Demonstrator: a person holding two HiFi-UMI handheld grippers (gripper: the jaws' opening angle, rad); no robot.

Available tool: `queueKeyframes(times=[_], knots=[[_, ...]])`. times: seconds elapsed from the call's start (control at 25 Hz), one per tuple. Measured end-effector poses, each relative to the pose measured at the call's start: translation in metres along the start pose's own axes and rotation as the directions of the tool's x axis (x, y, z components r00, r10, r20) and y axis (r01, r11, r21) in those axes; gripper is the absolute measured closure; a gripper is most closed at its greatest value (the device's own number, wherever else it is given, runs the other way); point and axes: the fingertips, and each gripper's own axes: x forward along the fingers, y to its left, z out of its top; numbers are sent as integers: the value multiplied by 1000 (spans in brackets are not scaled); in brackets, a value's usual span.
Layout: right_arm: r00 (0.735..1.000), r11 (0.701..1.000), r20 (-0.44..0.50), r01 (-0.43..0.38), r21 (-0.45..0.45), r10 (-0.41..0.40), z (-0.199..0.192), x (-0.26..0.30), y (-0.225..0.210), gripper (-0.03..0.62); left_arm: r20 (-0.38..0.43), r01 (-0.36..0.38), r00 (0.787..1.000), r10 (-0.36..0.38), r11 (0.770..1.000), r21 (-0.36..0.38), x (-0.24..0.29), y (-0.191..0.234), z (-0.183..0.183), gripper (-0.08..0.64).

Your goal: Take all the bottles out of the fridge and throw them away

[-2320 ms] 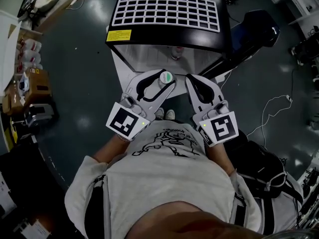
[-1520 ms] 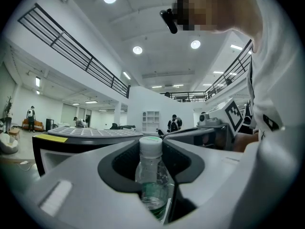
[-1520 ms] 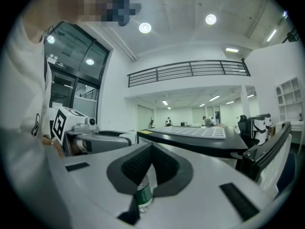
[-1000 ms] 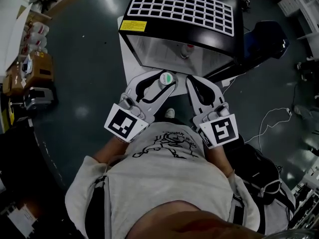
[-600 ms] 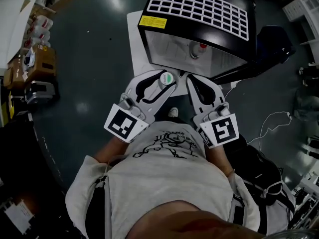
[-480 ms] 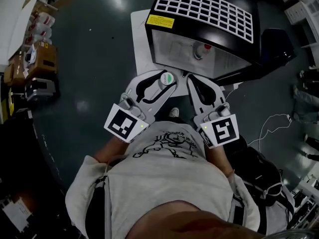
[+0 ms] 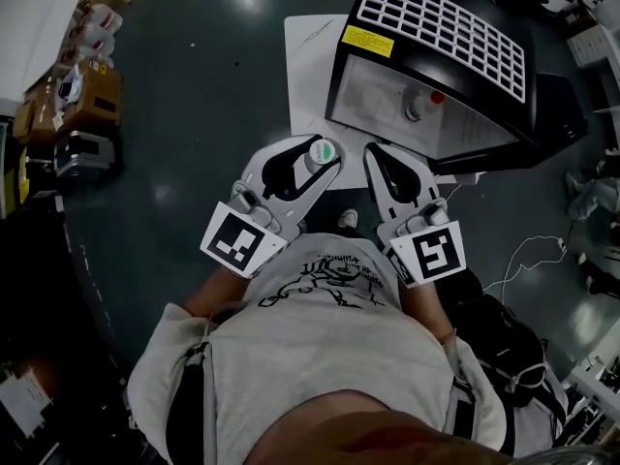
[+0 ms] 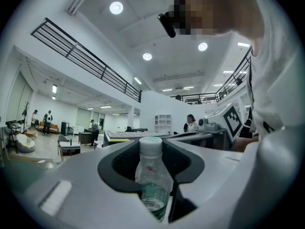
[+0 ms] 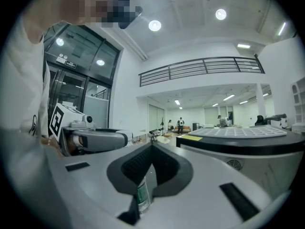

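A clear bottle (image 7: 322, 152) with a white and green cap stands between the jaws of my left gripper (image 7: 329, 150), which is shut on it just below the neck. The left gripper view shows the same bottle (image 8: 152, 175) upright, its green label low in the jaws. Beside it, my right gripper (image 7: 376, 155) is shut, with nothing that I can see held. The black fridge (image 7: 446, 27), with its white grid top, stands ahead to the right, its front open. A red-capped bottle (image 7: 419, 108) stands inside it.
A white sheet (image 7: 312, 61) lies on the dark floor under the fridge. Cardboard boxes and clutter (image 7: 82, 85) sit at the far left. A thin cable (image 7: 528, 255) trails on the floor at the right. People stand far off in the hall (image 9: 180, 125).
The head view has swung left, so the fridge has slid towards the upper right of the picture. Both grippers keep their places, the left one still shut on the bottle.
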Motion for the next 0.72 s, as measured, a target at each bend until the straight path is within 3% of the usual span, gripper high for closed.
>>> queueKeyframes(times=[0.72], knots=[[989, 989, 3, -149, -14, 149, -2, 78, 92, 584, -2, -149, 989, 149, 989, 0, -100, 64, -9, 410]])
